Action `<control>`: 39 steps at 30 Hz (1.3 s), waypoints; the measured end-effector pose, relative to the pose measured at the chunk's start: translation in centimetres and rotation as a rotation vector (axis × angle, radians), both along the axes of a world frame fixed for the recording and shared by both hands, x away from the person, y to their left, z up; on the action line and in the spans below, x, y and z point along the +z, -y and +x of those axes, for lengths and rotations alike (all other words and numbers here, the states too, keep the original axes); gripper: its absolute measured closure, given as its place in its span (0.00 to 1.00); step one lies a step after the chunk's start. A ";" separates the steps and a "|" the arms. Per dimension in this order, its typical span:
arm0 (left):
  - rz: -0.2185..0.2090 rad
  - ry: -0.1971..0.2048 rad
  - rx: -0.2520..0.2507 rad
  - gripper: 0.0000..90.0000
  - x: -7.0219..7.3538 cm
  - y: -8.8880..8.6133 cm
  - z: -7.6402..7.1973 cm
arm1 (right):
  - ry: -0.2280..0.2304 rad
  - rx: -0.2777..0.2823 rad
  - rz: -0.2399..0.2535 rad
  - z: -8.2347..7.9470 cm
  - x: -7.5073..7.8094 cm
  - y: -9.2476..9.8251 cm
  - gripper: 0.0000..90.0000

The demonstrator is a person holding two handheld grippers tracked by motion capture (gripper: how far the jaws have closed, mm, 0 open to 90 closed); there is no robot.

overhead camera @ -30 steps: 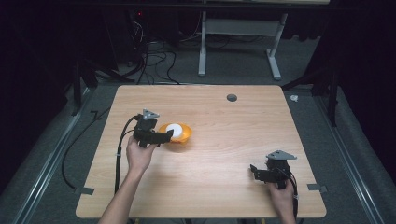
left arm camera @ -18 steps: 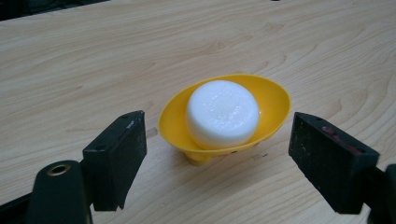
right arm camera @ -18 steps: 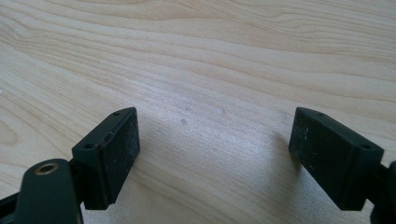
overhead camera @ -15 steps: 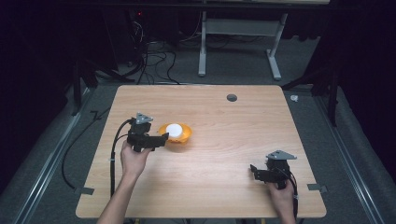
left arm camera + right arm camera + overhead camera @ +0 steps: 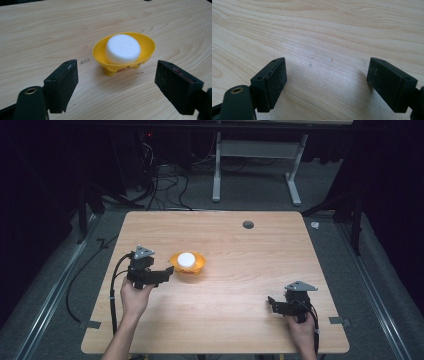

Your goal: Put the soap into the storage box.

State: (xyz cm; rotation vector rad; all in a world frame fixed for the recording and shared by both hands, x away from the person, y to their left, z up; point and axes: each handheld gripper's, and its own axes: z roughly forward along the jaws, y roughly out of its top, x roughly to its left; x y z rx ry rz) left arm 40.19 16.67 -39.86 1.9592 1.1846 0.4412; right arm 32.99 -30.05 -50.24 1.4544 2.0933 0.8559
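**Two open tongs, one yellow dish between reach and rest**

Two pairs of tongs are over the wooden surface (image 5: 235, 270), each held in a person's hand coming in from the near edge. The left tongs (image 5: 167, 272) sit just beside a small yellow dish (image 5: 188, 264), on its left, their jaws pointing toward it. In the left gripper view the jaws stand wide apart with nothing between them, and the yellow dish (image 5: 124, 53) lies a little beyond the tips, roughly centred in the gap. The tongs are not touching it.

The dish stands upright on short feet on the left half of the surface, about midway between the near and far edges. It holds a white round block (image 5: 122, 49), flat-topped and set in the hollow of the dish; the block (image 5: 186, 258) shows as a pale disc from the high view.

The right tongs (image 5: 272, 304) are well apart from the dish, low over the near right corner of the surface. In the right gripper view their jaws are also spread wide, with bare wood grain (image 5: 324, 50) between them and nothing gripped.

A small dark round hole (image 5: 248, 224) sits in the surface near the far edge, right of centre. Black cable (image 5: 116, 285) trails from the left tongs down toward the near edge.
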 end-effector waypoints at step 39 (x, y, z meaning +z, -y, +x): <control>-0.042 0.005 0.070 0.22 -1.0 -3.9 -3.6 | 0.002 0.007 -0.002 0.0 0.0 0.0 0.19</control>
